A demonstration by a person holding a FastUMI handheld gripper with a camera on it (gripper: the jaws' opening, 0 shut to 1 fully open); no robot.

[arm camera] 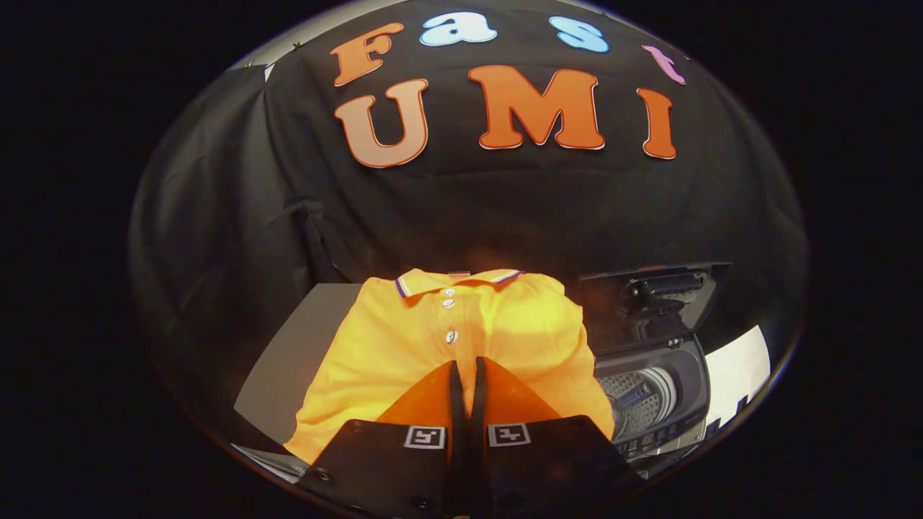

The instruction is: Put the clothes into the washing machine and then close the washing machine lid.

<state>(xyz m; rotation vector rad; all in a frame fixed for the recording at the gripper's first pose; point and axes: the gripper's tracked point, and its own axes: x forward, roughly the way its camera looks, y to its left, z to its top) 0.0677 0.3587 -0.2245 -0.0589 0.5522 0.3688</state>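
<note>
Right now the gripper (466,365) hangs over an orange polo shirt (404,346), its 2 fingers pressed nearly together with only a thin slit between them; whether they pinch any cloth I cannot tell. Spread flat, the shirt lies on a grey table (288,360), collar toward the black cloth wall. Just beside it stands the washing machine (652,404), lid (649,299) raised and drum (638,400) showing.

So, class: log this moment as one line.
gripper: shut, over shirt | orange polo shirt: flat on table | washing machine: lid up, beside shirt | loading: not yet done
</note>
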